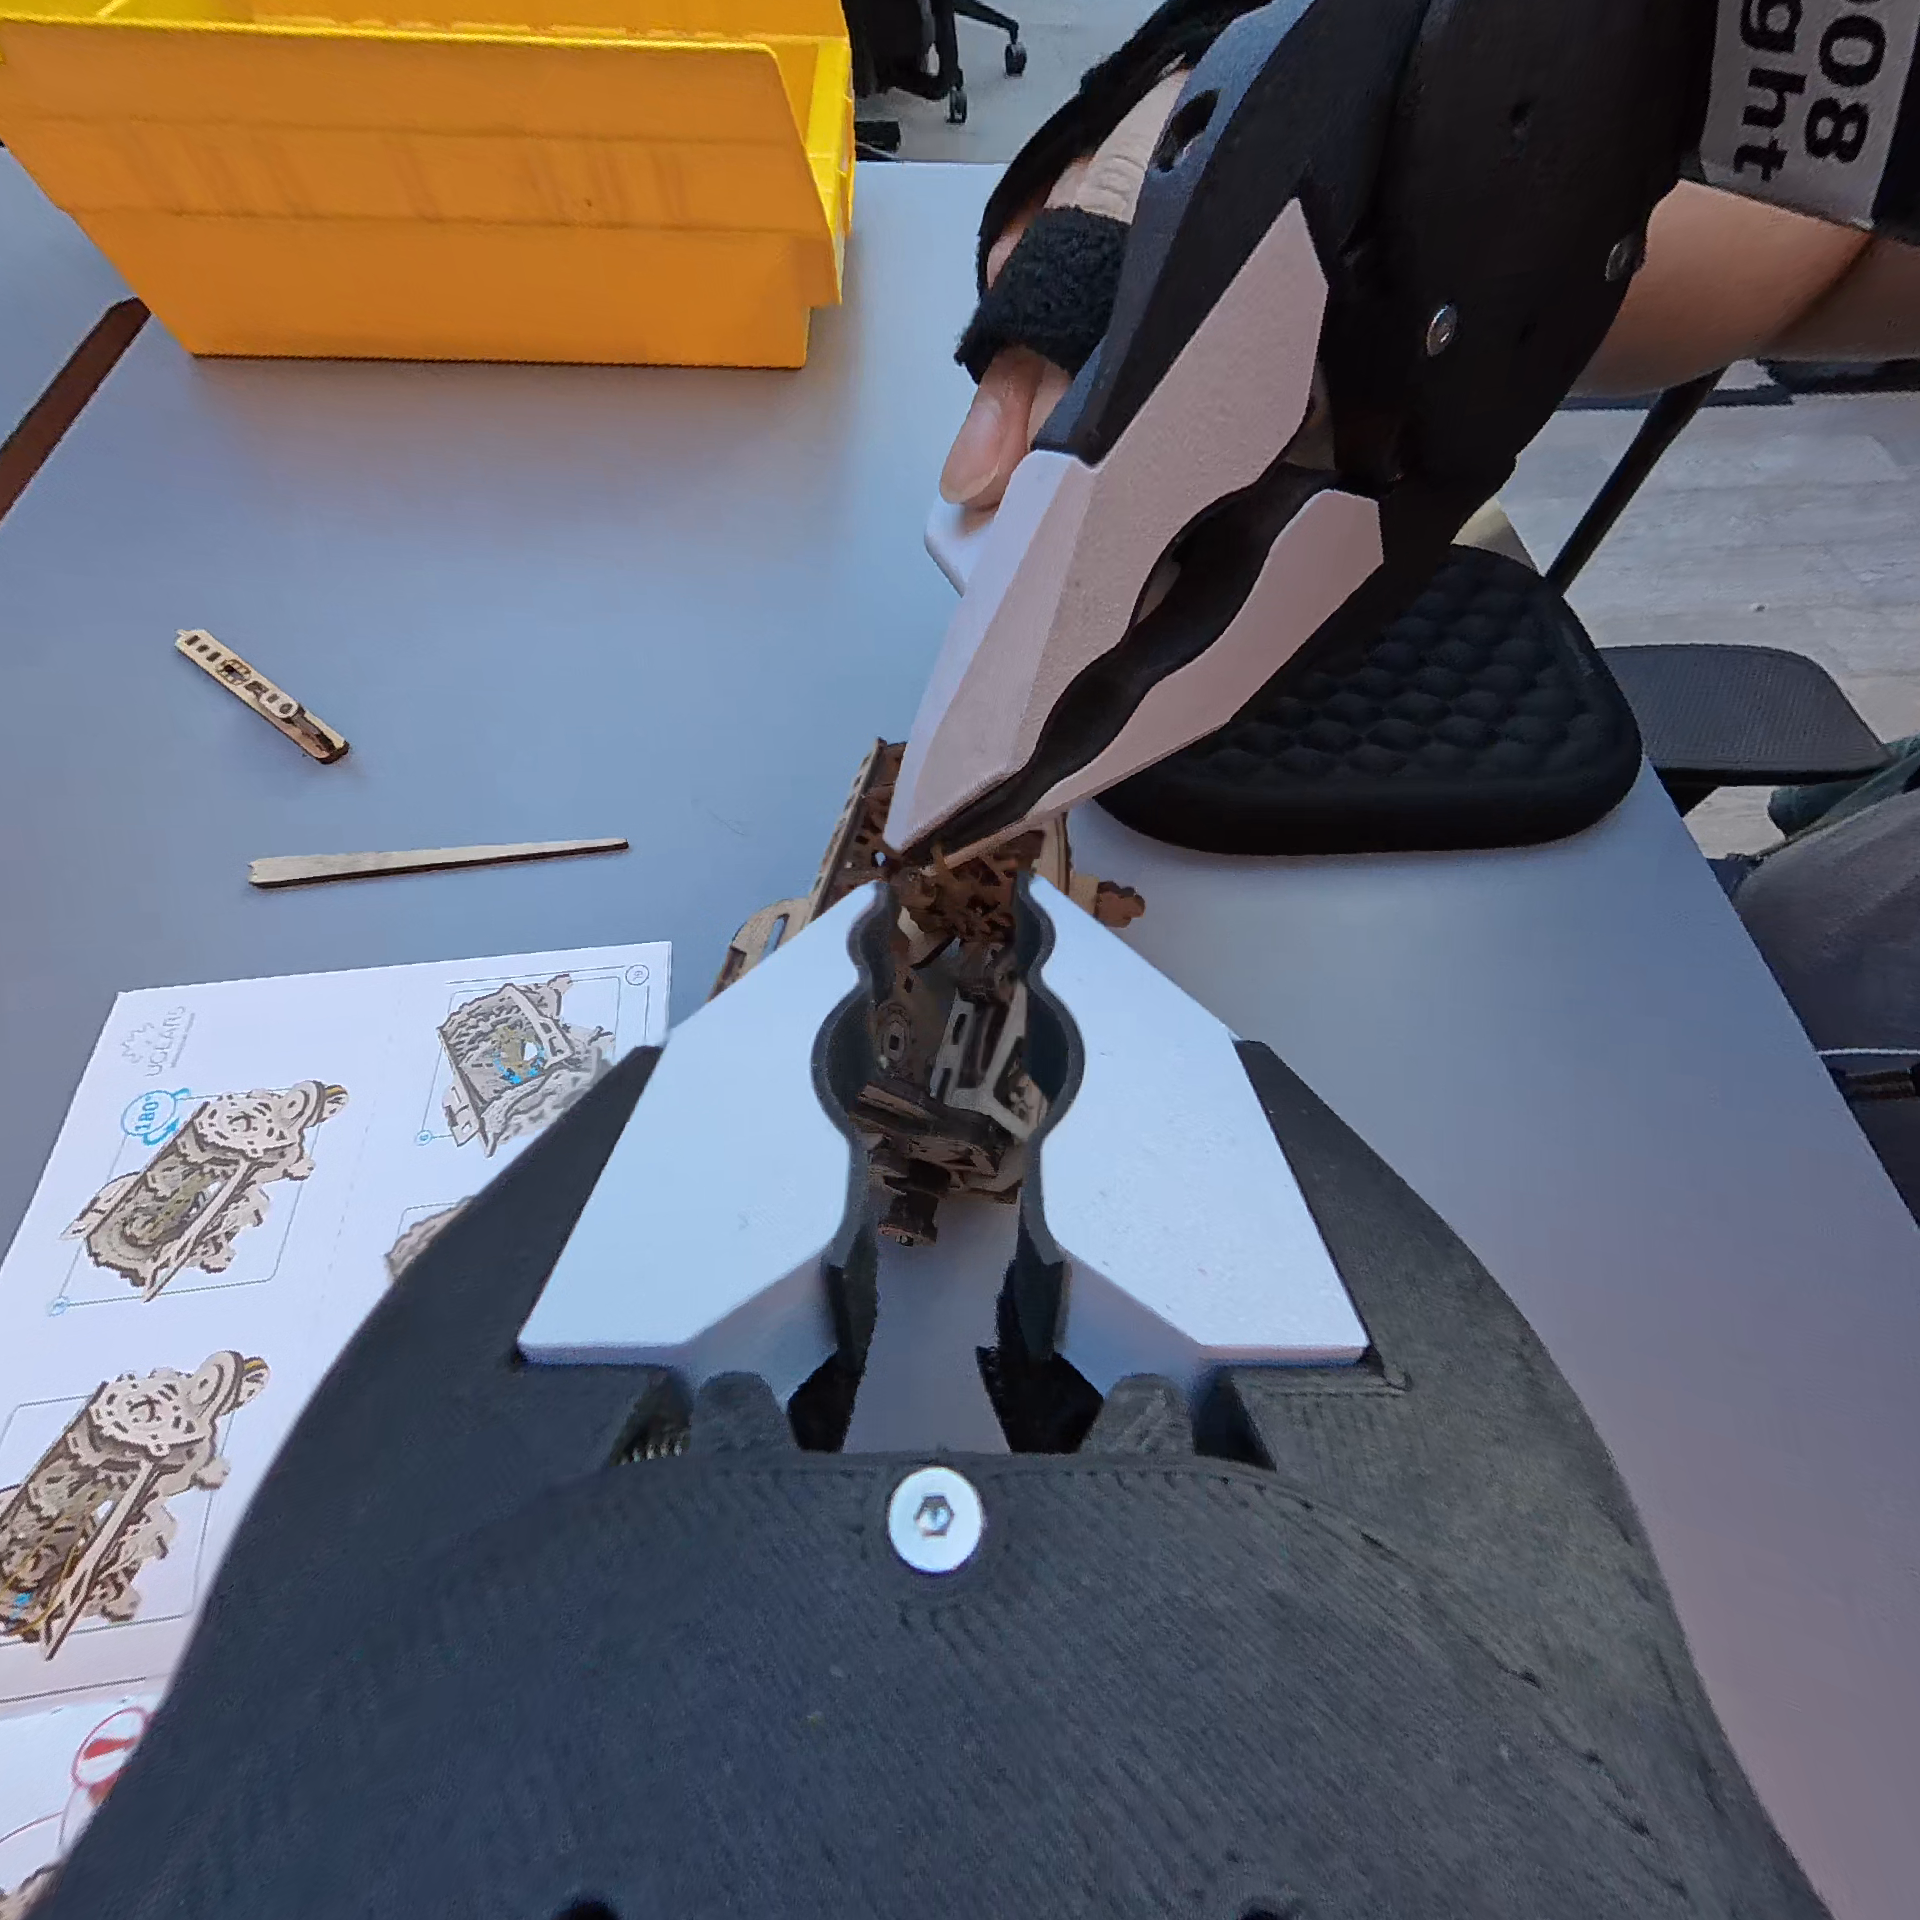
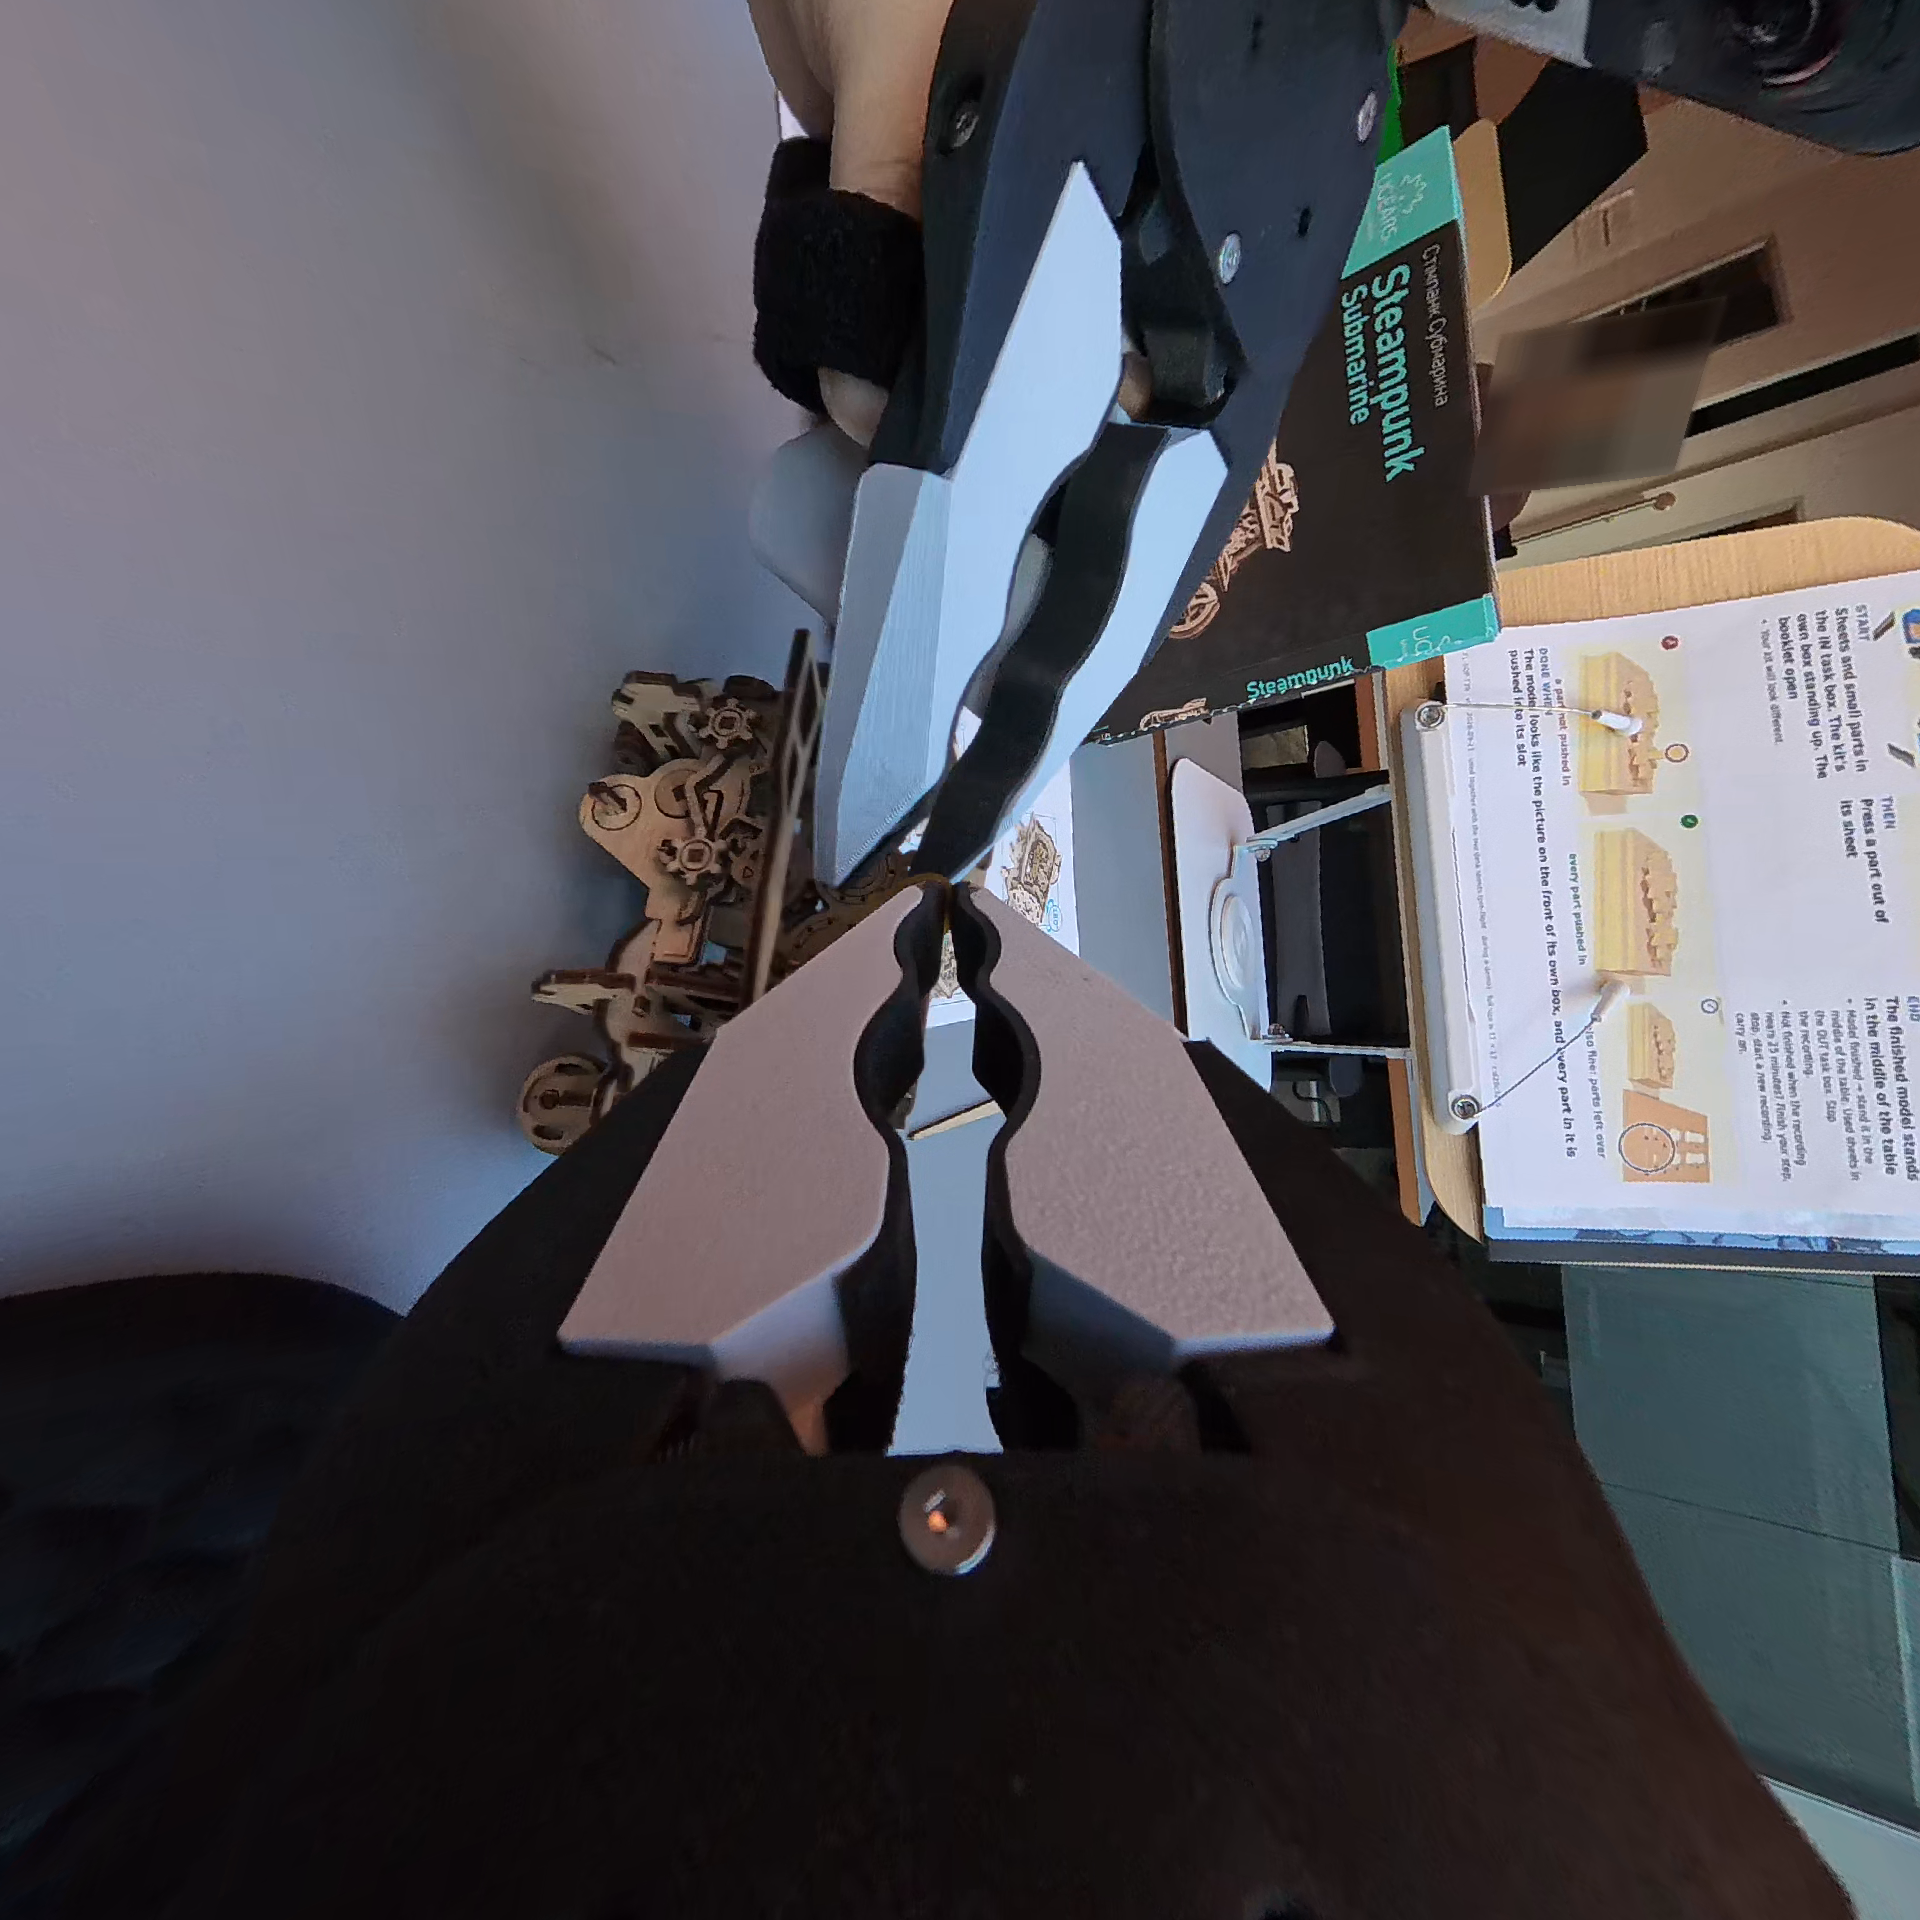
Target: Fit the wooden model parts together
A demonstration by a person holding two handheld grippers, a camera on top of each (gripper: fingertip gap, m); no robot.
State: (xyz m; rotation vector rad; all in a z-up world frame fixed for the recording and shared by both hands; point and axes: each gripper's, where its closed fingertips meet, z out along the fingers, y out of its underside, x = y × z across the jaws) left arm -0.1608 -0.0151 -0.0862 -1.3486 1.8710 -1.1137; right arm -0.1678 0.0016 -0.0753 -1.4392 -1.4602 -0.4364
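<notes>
A partly built wooden model (image 1: 935, 1091) of gears and laser-cut plates stands on the grey table (image 1: 520, 520). My left gripper (image 1: 951, 888) is shut on the model, which shows through the gap between its white fingers. My right gripper (image 1: 935, 844) reaches down from the upper right, and its tips meet the model's top right at the left gripper's tips. In the right wrist view the right gripper (image 2: 941, 891) is shut on a small thin wooden part (image 2: 943, 906). The model (image 2: 675, 883) lies to its left, with the left gripper (image 2: 883, 857) coming down onto it.
Stacked yellow bins (image 1: 447, 177) stand at the back left. Two loose wooden strips (image 1: 260, 694) (image 1: 436, 860) and a picture instruction sheet (image 1: 260, 1143) lie to the left. A black cushioned chair (image 1: 1403, 707) is past the table's right edge. The kit box (image 2: 1382, 436) and a printed board (image 2: 1714, 914) stand behind. The grippers are tip to tip, or close to it.
</notes>
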